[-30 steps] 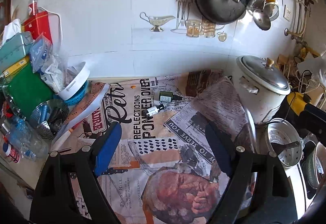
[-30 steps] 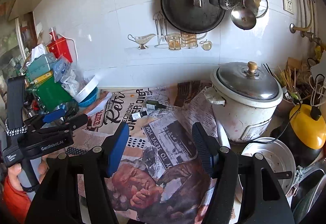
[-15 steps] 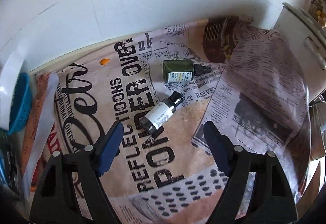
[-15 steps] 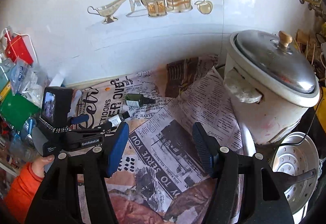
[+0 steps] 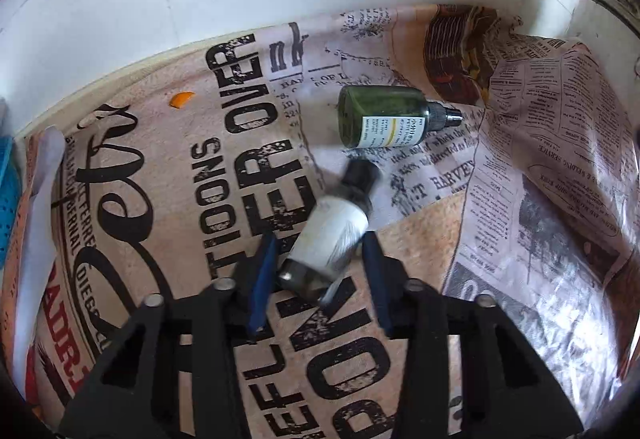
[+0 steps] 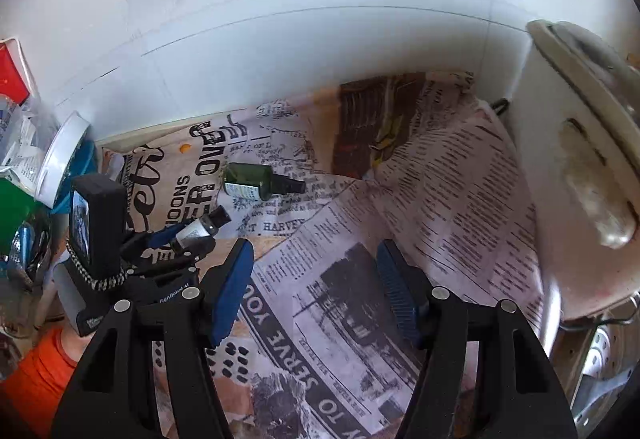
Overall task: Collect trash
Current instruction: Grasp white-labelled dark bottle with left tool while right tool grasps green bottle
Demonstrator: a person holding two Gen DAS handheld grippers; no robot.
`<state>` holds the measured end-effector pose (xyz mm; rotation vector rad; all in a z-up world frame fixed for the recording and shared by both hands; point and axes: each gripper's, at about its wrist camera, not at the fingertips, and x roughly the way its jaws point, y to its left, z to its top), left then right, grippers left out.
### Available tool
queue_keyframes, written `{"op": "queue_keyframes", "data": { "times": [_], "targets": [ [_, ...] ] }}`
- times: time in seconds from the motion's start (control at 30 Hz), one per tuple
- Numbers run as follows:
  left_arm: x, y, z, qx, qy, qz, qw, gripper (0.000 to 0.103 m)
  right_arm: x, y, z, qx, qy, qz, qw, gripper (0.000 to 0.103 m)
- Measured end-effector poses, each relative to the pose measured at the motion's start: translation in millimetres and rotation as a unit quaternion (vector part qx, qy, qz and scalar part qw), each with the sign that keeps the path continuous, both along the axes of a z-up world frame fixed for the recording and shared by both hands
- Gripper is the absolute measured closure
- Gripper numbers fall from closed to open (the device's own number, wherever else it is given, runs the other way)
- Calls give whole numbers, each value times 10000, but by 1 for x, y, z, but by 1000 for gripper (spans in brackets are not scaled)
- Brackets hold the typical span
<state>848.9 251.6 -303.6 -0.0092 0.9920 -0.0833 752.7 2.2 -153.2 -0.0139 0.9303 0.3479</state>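
The left gripper [image 5: 320,259] pitches steeply down at the newspaper-print cover [image 5: 160,199] on the counter, its jaws closing with the white-labelled bottle [image 5: 332,231] between the blue pads; the bottle is blurred, so whether the pads already press on it cannot be told. The bottle lies tilted, black cap toward 1 o'clock, base toward the gripper's body. Just beyond the cap, at 1 o'clock, the green bottle [image 5: 384,117] lies on its side, nozzle pointing to 3 o'clock, apart from both pads. In the right wrist view a hand in an orange sleeve [image 6: 36,379] holds the left gripper at 9 o'clock. The right gripper [image 6: 316,279] also angles down, its jaws standing apart with nothing between them, only a loose newspaper sheet [image 6: 440,199] below. From there the green bottle sits at 11 o'clock. At 3 o'clock stands a white rice cooker [image 6: 580,179] with its lid on; its contents are hidden. At 9 o'clock a white bowl [image 6: 60,159] rests tilted among clutter.
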Motion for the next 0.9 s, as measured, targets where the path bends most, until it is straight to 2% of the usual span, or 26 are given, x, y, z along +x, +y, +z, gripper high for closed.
{"op": "queue_keyframes", "data": {
  "times": [0.03,0.2,0.37,0.43,0.57,0.73,0.8,0.9],
  "targets": [
    [-1,2,0,33,-28,11,10000,76,8,5,-3,33,61,82,9999,43],
    [-8,29,5,-144,-57,369,9992,76,44,41,-21,9,214,383,9990,43],
    [-25,63,23,-304,-205,854,9957,76,74,79,-41,77,443,278,9986,43],
    [-31,70,27,-226,-262,970,9947,76,84,91,-52,99,540,110,9984,43],
    [-40,77,31,-197,-295,1033,9940,76,97,111,-73,-52,651,-266,9975,40],
    [-45,79,30,-135,-252,1081,9937,76,104,125,-101,-259,900,-302,9951,40],
    [-46,78,31,-148,-232,1091,9936,76,104,122,-106,-170,850,-419,9954,40],
    [-51,77,33,-226,-259,1094,9934,76,104,115,-104,88,991,-292,9946,40]
  ]
}}
